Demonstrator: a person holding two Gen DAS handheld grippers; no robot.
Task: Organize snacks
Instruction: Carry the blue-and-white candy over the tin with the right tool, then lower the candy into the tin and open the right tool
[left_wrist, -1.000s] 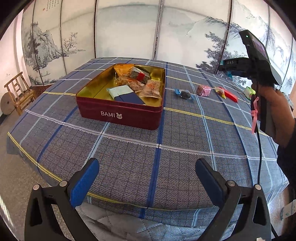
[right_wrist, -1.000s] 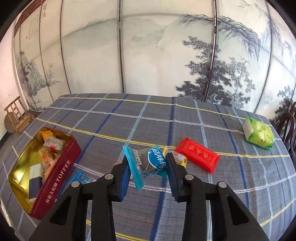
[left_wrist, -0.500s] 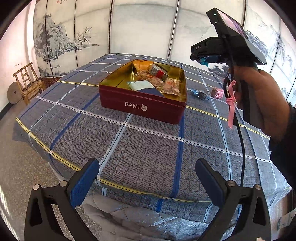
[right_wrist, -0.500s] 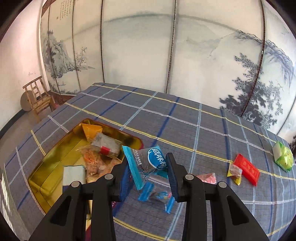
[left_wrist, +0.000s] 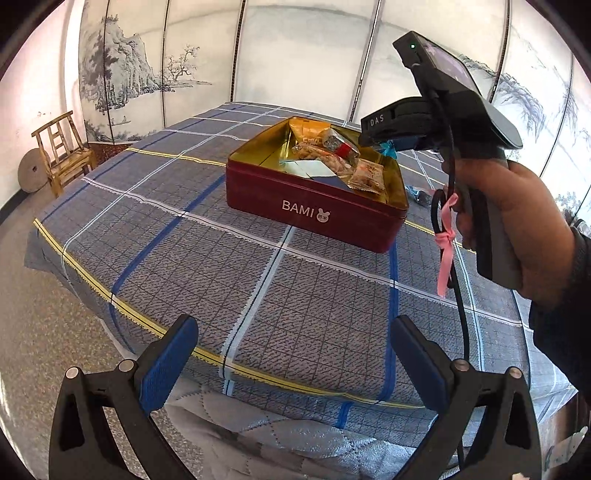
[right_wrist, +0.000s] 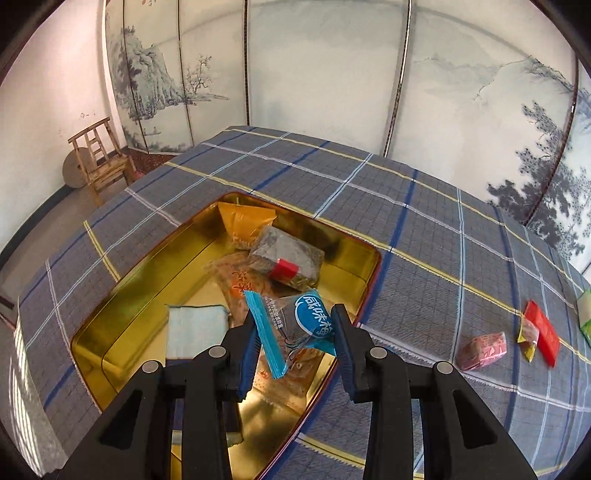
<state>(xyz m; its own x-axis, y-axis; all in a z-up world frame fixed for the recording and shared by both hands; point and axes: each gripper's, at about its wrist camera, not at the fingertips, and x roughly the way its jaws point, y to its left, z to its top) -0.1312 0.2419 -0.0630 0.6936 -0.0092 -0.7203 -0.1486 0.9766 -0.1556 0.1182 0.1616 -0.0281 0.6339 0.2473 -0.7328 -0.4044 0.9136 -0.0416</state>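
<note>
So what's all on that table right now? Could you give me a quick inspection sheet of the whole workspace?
Surface: table under a blue-grey plaid cloth.
Job's things: open red tin holding several snack packets; blue-wrapped snack held over the tin; pink candy, yellow candy, red packet and green packet lie loose on the cloth.
Clutter: nothing seen.
Grippers: left gripper open, empty, at the table's near edge; right gripper shut on the blue-wrapped snack.
Cables: black cable with a pink ribbon hangs from the right-hand tool.
Surroundings: painted screen, wooden chair.
</note>
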